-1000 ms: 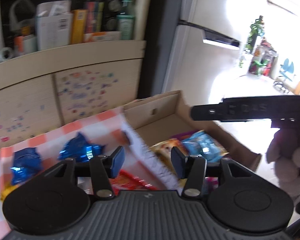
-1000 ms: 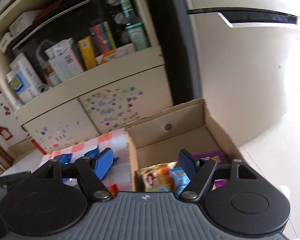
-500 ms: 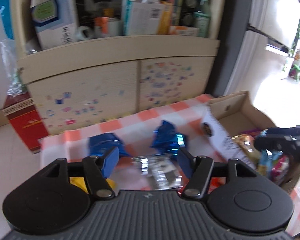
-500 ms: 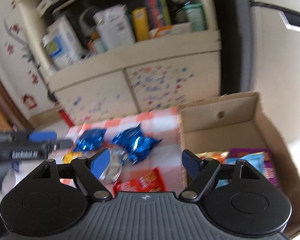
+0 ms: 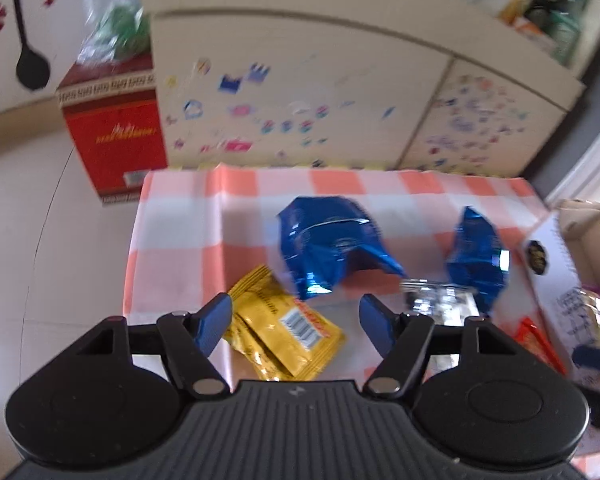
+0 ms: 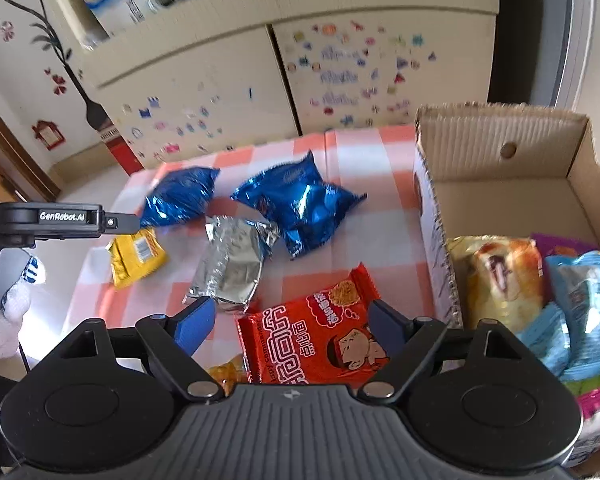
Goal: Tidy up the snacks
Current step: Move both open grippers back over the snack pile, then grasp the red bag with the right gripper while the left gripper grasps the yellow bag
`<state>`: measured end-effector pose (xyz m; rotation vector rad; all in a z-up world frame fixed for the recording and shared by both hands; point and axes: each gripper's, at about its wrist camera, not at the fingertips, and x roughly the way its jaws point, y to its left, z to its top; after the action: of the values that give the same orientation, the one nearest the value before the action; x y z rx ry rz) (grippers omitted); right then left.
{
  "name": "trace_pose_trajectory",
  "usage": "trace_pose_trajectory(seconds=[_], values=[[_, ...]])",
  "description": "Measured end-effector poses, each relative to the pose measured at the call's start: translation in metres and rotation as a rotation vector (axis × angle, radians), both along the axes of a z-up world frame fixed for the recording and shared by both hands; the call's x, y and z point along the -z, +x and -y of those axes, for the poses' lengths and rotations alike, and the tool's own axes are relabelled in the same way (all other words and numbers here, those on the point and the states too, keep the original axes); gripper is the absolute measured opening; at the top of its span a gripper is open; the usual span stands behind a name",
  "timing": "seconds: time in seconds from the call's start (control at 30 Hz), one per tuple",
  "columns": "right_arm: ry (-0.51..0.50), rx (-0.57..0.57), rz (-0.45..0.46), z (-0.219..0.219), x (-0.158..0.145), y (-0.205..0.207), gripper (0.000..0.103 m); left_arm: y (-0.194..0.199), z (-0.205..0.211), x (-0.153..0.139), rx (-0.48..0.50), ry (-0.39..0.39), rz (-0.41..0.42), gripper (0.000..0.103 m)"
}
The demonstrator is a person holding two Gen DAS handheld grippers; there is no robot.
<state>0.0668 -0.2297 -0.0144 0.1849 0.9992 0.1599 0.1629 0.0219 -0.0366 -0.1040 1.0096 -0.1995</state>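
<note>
Snack packets lie on a red-and-white checked cloth (image 6: 380, 232): two blue foil bags (image 6: 300, 204) (image 6: 180, 196), a silver packet (image 6: 232, 264), a yellow packet (image 6: 136, 256) and a red packet (image 6: 320, 332). My right gripper (image 6: 288, 328) is open and empty just above the red packet. My left gripper (image 5: 296, 320) is open and empty above the yellow packet (image 5: 284, 332), with a blue bag (image 5: 328, 244) just beyond. A cardboard box (image 6: 500, 144) at the right holds several packets (image 6: 500, 276). The left gripper's side shows at the left edge of the right wrist view (image 6: 52, 220).
A cream cabinet with stickers (image 6: 260, 92) stands behind the cloth, its shelf crowded with boxes. A red carton (image 5: 112, 136) sits on the floor at the left. A dark refrigerator edge (image 6: 516, 40) is at the back right.
Both grippers have swung left and down from the box toward the cloth. The left one now hangs over the yellow packet, the right one over the red packet. Both stayed open.
</note>
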Motion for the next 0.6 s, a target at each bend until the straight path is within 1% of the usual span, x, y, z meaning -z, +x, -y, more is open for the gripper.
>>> trace_pose_trajectory(seconds=[0.23,0.37,0.43,0.53,0.6], values=[[-0.068,-0.004,-0.052,-0.016,0.016,0.007,0.089,0.018,0.007,0.024,-0.01,0.013,-0.038,0.071],[-0.12,-0.006,-0.063,-0.025,0.025,0.011,0.091,0.025,0.007,0.034,-0.025,0.043,-0.03,0.073],[-0.126,-0.011,-0.066,-0.028,0.027,0.012,0.096,0.026,0.006,0.037,-0.024,0.053,-0.039,0.077],[-0.138,-0.019,-0.074,-0.034,0.028,0.012,0.097,0.025,0.002,0.038,-0.013,0.085,-0.058,0.077],[-0.112,-0.044,-0.079,-0.039,0.028,0.011,0.097,0.022,-0.004,0.038,0.003,0.08,-0.058,0.077]])
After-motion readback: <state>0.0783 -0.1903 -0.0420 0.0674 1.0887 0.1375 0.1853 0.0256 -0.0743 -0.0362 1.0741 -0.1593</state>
